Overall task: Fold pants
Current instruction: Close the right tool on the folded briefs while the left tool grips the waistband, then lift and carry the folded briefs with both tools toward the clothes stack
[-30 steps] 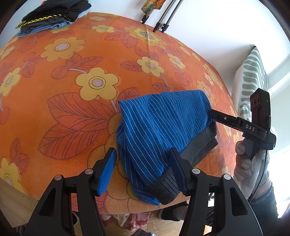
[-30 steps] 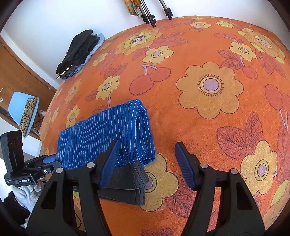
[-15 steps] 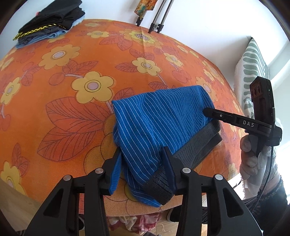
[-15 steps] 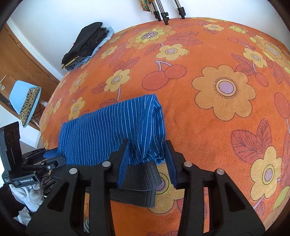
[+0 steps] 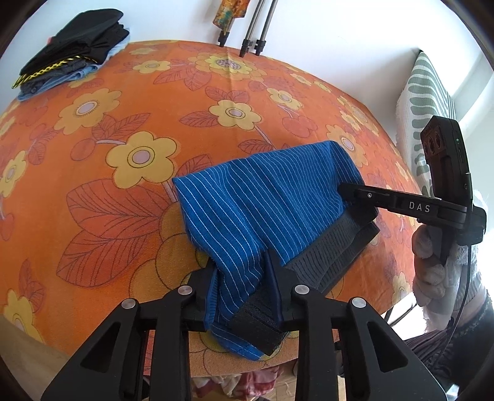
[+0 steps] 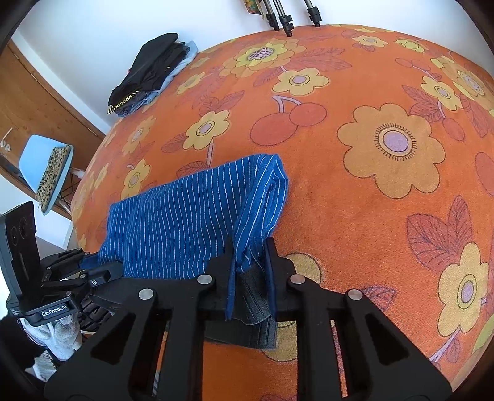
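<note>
The blue pinstriped pants [image 5: 265, 203] with a dark grey waistband [image 5: 327, 250] lie folded near the front edge of the orange flowered table [image 5: 123, 123]. My left gripper [image 5: 244, 274] is shut on the pants' left near corner, gripping blue cloth and waistband. My right gripper [image 6: 250, 262] is shut on the right near corner of the pants [image 6: 191, 212], with the waistband [image 6: 253, 296] bunched between the fingers. The right gripper also shows in the left wrist view [image 5: 355, 197], and the left gripper shows in the right wrist view [image 6: 102, 274].
A stack of folded dark clothes [image 5: 71, 68] sits at the table's far left corner, also in the right wrist view [image 6: 151, 74]. Tripod legs [image 5: 253, 27] stand behind the table. A blue chair [image 6: 46, 169] stands to the left, a striped cushion [image 5: 429, 101] to the right.
Both grippers went from open around the pants' near corners to shut on them, and both moved forward. The pinched cloth now bunches up between the fingers.
</note>
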Action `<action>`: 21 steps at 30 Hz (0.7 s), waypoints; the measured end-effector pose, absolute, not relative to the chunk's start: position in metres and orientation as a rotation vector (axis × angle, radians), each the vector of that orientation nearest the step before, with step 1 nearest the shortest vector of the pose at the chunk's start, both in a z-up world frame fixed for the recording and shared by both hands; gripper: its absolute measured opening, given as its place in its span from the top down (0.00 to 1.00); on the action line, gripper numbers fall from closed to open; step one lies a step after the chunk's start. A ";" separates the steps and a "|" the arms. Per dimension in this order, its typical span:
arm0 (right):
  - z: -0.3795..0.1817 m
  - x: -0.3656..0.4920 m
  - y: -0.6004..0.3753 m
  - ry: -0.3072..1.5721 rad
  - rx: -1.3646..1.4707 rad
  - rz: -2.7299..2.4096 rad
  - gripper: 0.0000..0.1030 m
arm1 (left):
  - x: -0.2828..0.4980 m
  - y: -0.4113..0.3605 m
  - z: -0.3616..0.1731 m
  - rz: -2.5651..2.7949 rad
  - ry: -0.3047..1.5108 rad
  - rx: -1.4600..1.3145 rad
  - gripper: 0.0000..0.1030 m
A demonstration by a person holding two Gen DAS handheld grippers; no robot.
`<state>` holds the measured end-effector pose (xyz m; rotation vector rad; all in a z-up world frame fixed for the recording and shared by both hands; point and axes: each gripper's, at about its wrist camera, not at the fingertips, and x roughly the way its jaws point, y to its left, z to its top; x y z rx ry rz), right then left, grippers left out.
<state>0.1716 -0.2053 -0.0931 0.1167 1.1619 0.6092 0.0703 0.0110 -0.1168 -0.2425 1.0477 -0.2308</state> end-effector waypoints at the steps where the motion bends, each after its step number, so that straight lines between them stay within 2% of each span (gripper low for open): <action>1: -0.093 0.171 -0.204 1.160 0.109 0.607 0.85 | 0.070 0.012 -0.116 -0.229 1.045 -0.244 0.78; 7: -0.084 0.167 -0.202 1.141 0.112 0.600 0.86 | 0.071 0.013 -0.111 -0.221 1.026 -0.251 0.85; 21: -0.032 0.158 -0.190 1.018 0.135 0.632 0.87 | 0.070 0.033 -0.079 -0.188 0.917 -0.267 0.87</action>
